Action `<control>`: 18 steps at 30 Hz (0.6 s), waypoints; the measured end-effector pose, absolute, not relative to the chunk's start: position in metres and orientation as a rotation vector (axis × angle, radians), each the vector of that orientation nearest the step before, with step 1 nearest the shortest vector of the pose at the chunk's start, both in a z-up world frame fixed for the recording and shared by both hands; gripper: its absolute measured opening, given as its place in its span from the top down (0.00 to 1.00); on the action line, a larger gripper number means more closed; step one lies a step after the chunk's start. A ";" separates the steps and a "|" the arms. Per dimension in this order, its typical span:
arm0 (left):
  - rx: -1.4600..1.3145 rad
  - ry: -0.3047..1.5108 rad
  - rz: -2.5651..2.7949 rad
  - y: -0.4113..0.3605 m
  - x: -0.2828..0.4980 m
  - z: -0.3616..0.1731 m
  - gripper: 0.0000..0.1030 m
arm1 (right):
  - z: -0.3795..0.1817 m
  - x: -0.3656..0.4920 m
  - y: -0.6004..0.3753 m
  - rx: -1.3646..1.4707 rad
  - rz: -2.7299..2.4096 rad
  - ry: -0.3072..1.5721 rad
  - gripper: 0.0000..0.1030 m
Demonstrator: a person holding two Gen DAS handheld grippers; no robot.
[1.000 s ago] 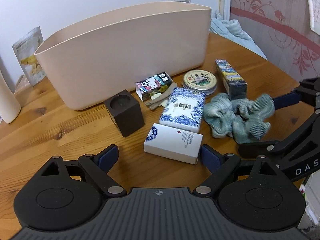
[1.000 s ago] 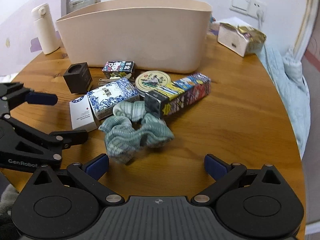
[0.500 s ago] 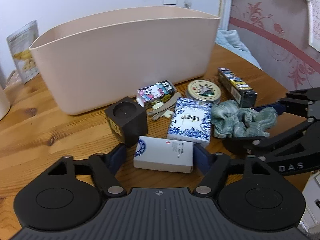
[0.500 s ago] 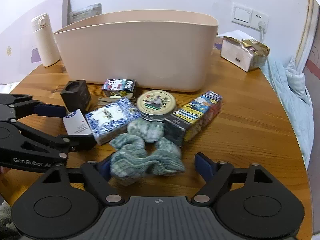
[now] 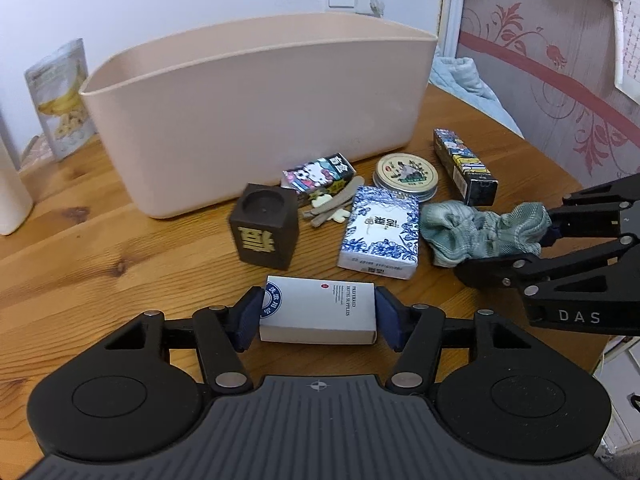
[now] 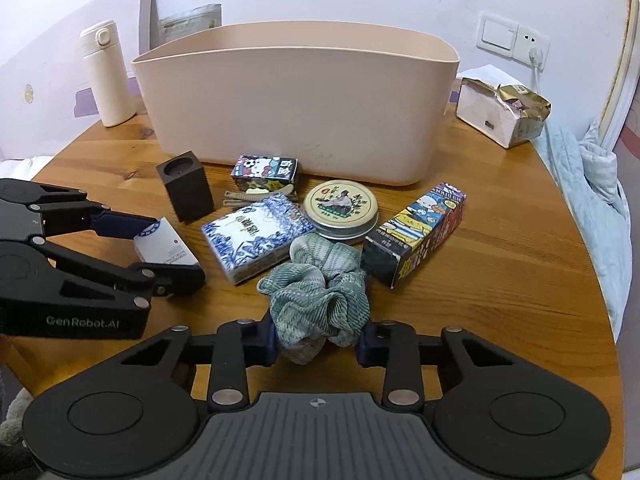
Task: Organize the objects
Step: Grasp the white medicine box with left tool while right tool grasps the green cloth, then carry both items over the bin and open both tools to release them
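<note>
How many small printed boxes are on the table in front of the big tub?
4. White box in the left tool; blue floral box beside it; cartoon box against the tub; long box at right. Others may be hidden inside the tub.

Beige bin [image 6: 296, 108] walls off the back of the bench [image 6: 500, 280]; its open top is unobstructed. Btwn bin and the hand-held grippers the way is crowded: dark wooden block [image 6: 186, 190] upright on the left, Hello Kitty box [image 6: 265, 169] tight against the bin wall, hair clips [image 6: 256, 197] just in front, blue-white tissue pack [image 6: 256, 236], round tin [image 6: 341, 209], long cartoon box [image 6: 416, 232] angled on the right. Left hand-held gripper [image 6: 160, 248] w/ white box [image 5: 318, 314] blocks the left side. Bare wood right of the cartoon box, wide lane toward the edge. Left of the block, bench open up to the white flask [image 6: 106, 74]. Foil-topped packet [image 6: 502, 112] sits far right, beside the bin.
</note>
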State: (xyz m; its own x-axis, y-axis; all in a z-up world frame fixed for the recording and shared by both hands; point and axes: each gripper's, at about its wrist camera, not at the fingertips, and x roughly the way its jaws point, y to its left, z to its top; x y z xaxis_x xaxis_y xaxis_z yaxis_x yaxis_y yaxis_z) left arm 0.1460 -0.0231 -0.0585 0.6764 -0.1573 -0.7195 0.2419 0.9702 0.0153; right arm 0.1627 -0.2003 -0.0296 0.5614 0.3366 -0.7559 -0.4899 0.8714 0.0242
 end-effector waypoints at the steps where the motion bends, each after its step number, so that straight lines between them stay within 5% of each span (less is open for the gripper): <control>1: 0.115 0.789 -0.219 -0.021 0.144 -0.056 0.41 | -0.029 0.161 -0.200 -0.199 0.492 0.843 0.69; 18: 0.087 0.670 -0.139 0.006 0.114 -0.006 0.41 | 0.016 0.145 -0.212 -0.210 0.466 0.743 0.69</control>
